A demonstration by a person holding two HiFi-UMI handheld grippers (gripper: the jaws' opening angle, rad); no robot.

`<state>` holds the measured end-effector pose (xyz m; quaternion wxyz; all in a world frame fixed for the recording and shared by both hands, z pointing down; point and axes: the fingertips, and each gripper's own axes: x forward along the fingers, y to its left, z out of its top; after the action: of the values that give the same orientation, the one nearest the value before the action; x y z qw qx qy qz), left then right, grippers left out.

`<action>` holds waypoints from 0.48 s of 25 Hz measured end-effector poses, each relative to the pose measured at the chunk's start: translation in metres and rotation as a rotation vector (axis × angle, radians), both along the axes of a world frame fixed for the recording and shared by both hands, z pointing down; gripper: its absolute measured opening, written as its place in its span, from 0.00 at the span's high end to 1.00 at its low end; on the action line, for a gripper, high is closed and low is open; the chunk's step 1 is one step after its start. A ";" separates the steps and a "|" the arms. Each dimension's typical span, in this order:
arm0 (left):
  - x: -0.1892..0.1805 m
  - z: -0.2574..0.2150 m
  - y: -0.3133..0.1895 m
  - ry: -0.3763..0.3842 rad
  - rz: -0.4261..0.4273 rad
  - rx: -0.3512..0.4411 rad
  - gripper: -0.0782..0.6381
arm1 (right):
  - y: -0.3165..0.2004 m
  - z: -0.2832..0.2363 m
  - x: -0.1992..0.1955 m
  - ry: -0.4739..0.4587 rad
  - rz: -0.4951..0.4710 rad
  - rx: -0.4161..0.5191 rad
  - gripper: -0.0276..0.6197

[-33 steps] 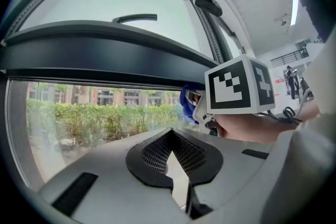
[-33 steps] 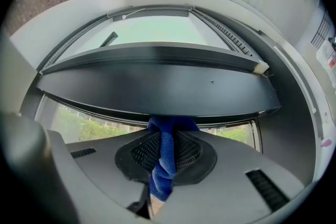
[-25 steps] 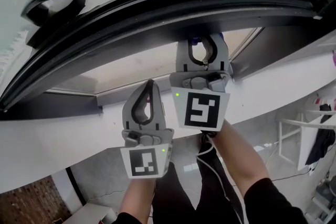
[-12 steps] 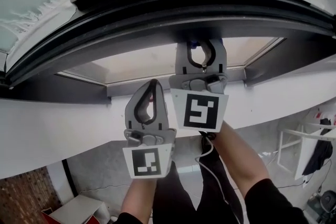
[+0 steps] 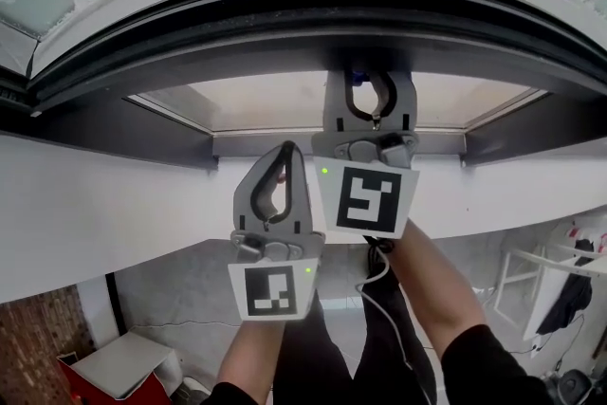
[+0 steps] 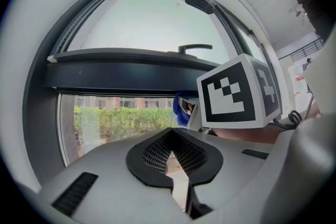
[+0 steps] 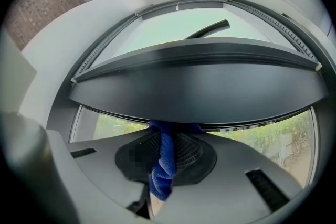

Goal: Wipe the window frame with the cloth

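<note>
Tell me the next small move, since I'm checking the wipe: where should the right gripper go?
Probably slide the right gripper sideways along the dark window frame. Its jaws are shut on the blue cloth, whose top appears to meet the frame's lower edge, so a sideways stroke would wipe it.

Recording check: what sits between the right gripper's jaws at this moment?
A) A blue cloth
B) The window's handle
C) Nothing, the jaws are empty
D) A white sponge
A: the right gripper view shows the blue cloth pinched between the jaws of the right gripper, with its upper end up against the dark window frame.
</note>
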<state>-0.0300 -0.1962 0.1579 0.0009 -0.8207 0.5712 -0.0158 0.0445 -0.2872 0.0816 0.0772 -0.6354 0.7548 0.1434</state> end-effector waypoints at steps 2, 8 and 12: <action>-0.014 0.002 0.002 0.004 -0.012 -0.010 0.88 | 0.000 0.000 -0.010 0.003 -0.003 -0.006 0.92; -0.049 0.007 0.003 0.034 -0.064 -0.022 0.88 | -0.003 -0.003 -0.051 0.023 -0.056 -0.011 0.92; -0.068 0.010 0.004 0.028 -0.085 -0.036 0.88 | -0.005 -0.003 -0.082 0.036 -0.095 -0.014 0.92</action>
<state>-0.0980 -0.1921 0.1679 -0.0225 -0.7957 0.6051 -0.0146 -0.0374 -0.2927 0.0789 0.0659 -0.5968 0.7863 0.1455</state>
